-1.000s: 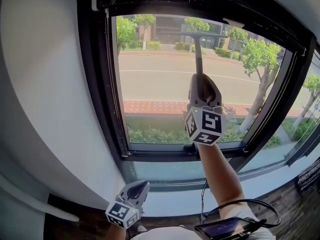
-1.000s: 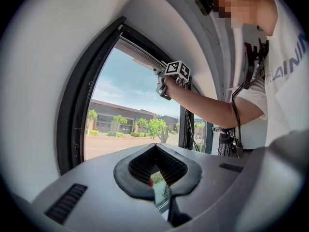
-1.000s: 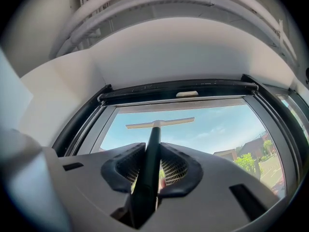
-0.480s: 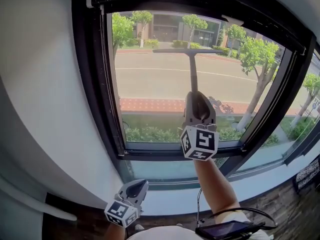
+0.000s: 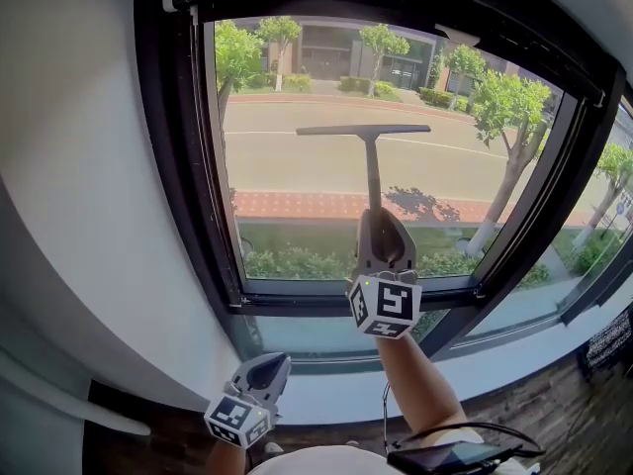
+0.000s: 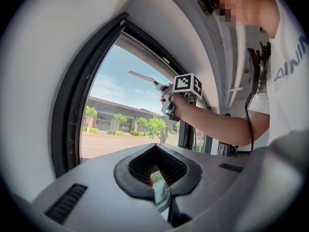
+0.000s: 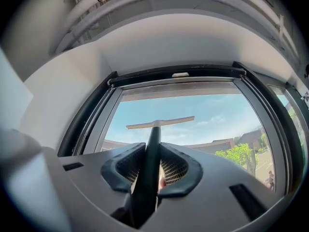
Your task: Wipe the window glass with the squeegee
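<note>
Right gripper [image 7: 150,170]: jaws clamped on the squeegee [image 7: 159,123] handle. The blade, ahead of the jaws, lies mid-pane on the window glass [image 5: 297,166], lower than a second ago, so a downward stroke is probably under way. Left gripper [image 6: 161,187]: jaws together, empty. No containers.

The squeegee [image 5: 364,130] blade has travelled down the window glass [image 5: 287,176], from near the top frame to mid-pane, and shifted slightly left. The right tongs [image 5: 376,228], clamped on its handle, have lowered with it
</note>
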The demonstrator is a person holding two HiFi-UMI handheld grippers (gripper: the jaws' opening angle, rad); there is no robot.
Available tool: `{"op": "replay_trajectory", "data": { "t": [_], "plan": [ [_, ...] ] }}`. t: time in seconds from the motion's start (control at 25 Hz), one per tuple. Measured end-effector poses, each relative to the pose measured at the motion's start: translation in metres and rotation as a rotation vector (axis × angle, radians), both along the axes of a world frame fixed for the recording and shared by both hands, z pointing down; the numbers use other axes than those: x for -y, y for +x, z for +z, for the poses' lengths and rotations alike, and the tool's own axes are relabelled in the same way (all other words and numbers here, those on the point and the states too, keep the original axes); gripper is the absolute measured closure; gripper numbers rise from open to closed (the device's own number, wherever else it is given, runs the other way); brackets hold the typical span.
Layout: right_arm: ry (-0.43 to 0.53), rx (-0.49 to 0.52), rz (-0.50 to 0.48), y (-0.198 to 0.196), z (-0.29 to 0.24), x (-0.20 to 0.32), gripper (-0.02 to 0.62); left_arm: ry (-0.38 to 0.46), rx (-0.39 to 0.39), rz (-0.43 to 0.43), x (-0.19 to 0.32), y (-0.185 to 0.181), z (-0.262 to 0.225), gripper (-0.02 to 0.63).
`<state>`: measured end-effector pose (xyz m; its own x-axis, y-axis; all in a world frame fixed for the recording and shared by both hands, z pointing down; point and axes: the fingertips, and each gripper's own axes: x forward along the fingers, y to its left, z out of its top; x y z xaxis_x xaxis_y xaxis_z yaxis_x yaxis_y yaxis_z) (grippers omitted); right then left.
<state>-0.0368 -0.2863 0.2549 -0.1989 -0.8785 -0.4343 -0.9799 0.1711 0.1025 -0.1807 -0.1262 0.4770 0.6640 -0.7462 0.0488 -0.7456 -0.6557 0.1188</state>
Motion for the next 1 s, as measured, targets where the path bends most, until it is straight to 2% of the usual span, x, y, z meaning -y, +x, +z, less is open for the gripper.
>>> {"op": "replay_trajectory", "data": {
  "t": [0.28, 1.0],
  "plan": [
    [-0.045, -0.017, -0.002, 0.004, 0.03, -0.004, 0.495, -0.005, 0.002, -0.004, 0.001, 0.001, 0.0, 0.588],
    [-0.162, 0.013, -0.013, 0.008, 0.094, -0.011, 0.495, -0.025, 0.02, 0.019, 0.002, 0.011, 0.007, 0.588]
  ]
}}
